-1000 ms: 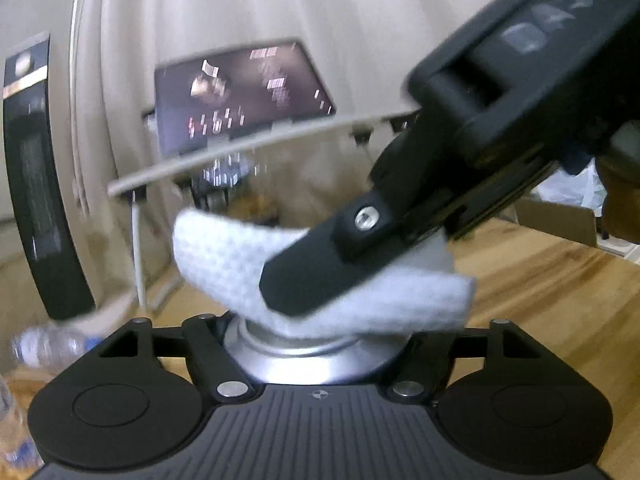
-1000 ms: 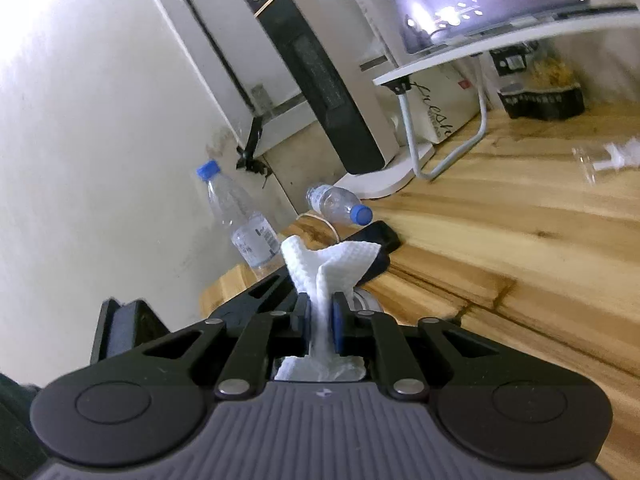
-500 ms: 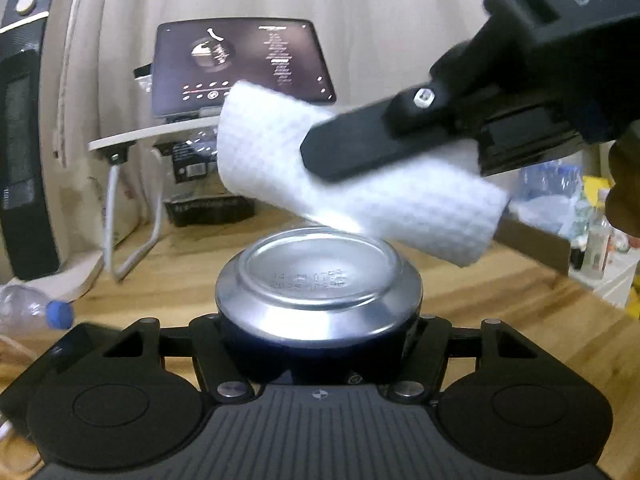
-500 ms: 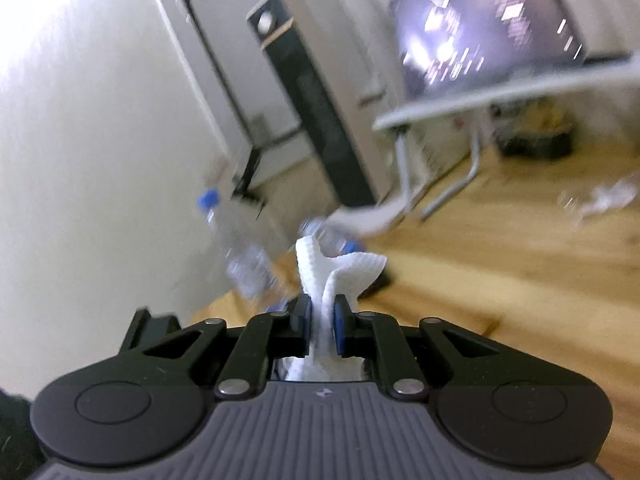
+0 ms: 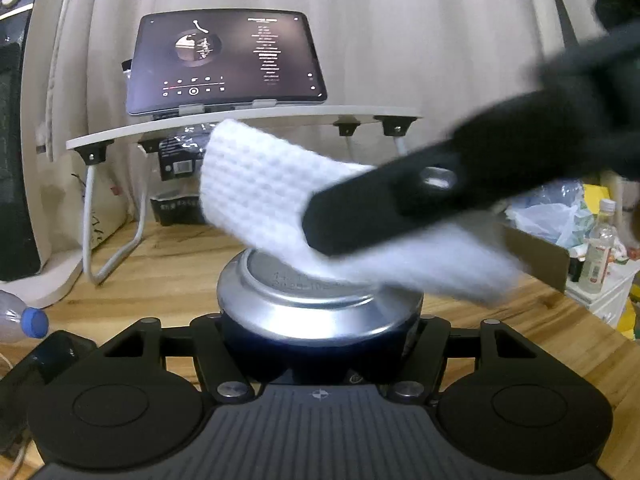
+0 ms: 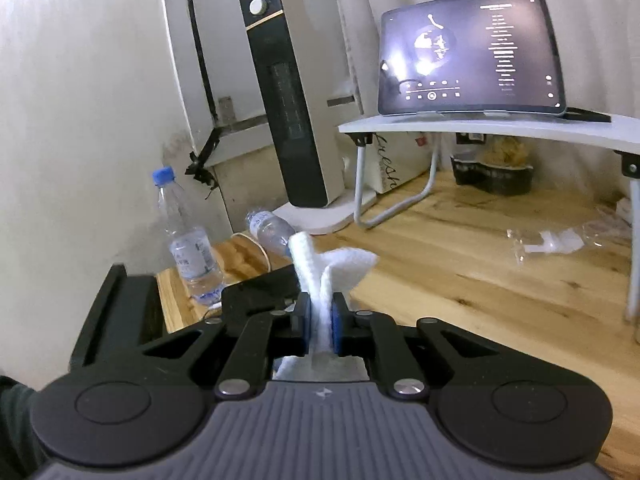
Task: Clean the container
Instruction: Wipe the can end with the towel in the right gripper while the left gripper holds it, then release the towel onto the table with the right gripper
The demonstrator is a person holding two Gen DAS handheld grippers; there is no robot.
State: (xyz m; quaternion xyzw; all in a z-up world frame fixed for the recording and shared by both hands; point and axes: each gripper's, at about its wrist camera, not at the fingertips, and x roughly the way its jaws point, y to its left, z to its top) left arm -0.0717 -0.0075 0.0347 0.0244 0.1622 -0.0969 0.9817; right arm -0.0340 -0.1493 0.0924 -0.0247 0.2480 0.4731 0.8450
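My left gripper is shut on a dark metal can, whose silver end faces the camera. A folded white cloth lies across the right part of that silver end, pinched in my right gripper, which reaches in blurred from the upper right. In the right wrist view my right gripper is shut on the white cloth, which sticks up between the blue pads. The can is hidden in that view.
A tablet stands on a white folding stand at the back of the wooden table. A tower heater, an upright water bottle, a lying bottle and a phone sit at the left. Bottles and bags clutter the right.
The cloth in my right gripper has come down from above the can and now rests on its silver end. The left gripper keeps holding the can, now steadier than a second ago.
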